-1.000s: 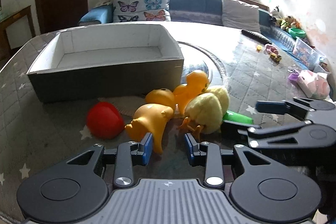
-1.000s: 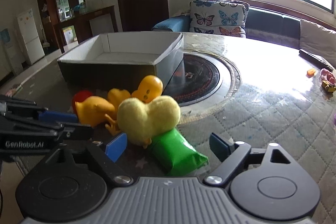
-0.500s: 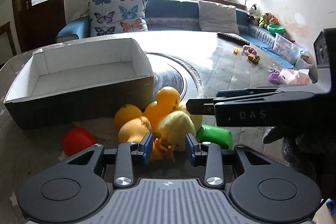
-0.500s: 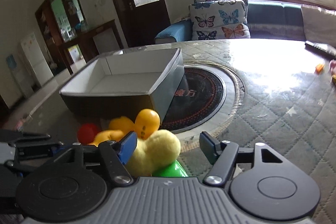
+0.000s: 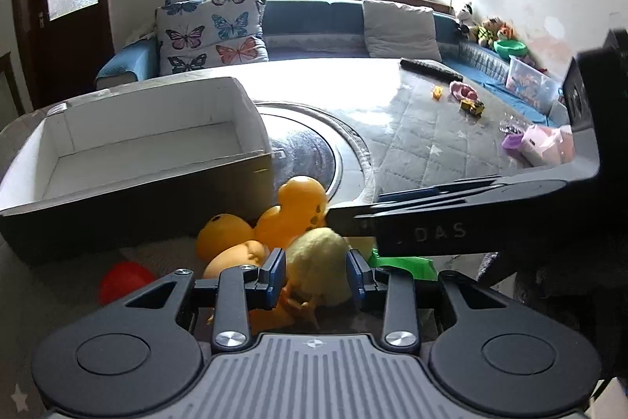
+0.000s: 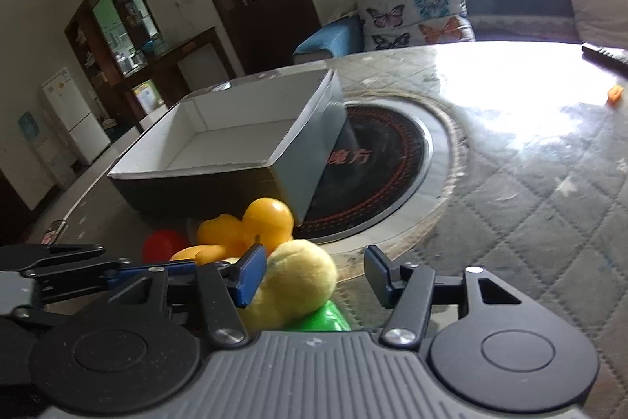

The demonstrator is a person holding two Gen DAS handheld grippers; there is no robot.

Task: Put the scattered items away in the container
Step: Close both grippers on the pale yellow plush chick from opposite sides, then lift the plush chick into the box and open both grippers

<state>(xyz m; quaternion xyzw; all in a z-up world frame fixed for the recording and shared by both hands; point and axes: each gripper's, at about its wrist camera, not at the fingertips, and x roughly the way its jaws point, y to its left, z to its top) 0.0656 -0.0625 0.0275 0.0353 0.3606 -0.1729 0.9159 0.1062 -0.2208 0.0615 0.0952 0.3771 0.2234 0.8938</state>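
The yellow plush chick lies on the quilted table in the near toy cluster, just in front of the empty cardboard box and beside the orange rubber ducks. The left gripper straddles it directly ahead, jaws apart, pads apparently at its flanks though contact cannot be confirmed. The right gripper reaches in from the right with jaws closing, the chick left of centre and the right pad clear; the green packet lies beneath, and the box lies far-left of both.
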